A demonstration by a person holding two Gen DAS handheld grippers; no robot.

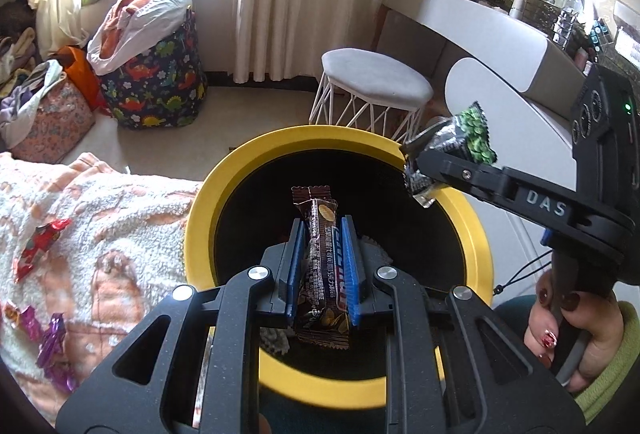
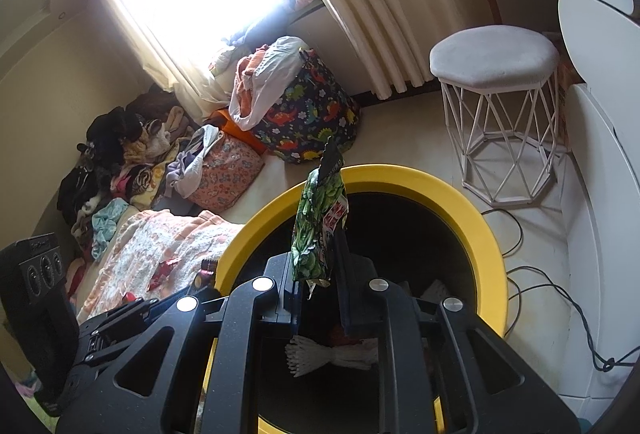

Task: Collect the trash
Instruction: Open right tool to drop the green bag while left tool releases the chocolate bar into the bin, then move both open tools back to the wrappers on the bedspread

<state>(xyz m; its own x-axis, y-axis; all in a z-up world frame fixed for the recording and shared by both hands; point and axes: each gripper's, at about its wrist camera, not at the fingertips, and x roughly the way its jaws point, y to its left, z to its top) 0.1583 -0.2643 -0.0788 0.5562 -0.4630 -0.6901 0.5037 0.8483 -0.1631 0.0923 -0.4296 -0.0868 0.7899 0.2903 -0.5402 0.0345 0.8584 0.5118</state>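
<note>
A yellow-rimmed bin (image 1: pixel 200 218) with a black inside stands right below both grippers. My left gripper (image 1: pixel 322 230) is shut on a brown snack-bar wrapper (image 1: pixel 320 266), held lengthwise between its blue pads over the bin's opening. From the right, my right gripper (image 1: pixel 424 162) reaches over the rim, shut on a crumpled green and black wrapper (image 1: pixel 468 134). In the right wrist view that green wrapper (image 2: pixel 318 226) stands upright in the right gripper (image 2: pixel 318 254) above the bin (image 2: pixel 480 234), and the left gripper (image 2: pixel 132 308) shows at lower left. White crumpled trash (image 2: pixel 332 354) lies inside the bin.
Red (image 1: pixel 40 246) and purple (image 1: pixel 52 346) candy wrappers lie on a peach blanket (image 1: pixel 100 218) left of the bin. A white wire stool (image 1: pixel 376 82), a dinosaur-print bag (image 1: pixel 156 86) and a white desk (image 1: pixel 480 30) stand beyond. Cables (image 2: pixel 540 274) run on the floor at right.
</note>
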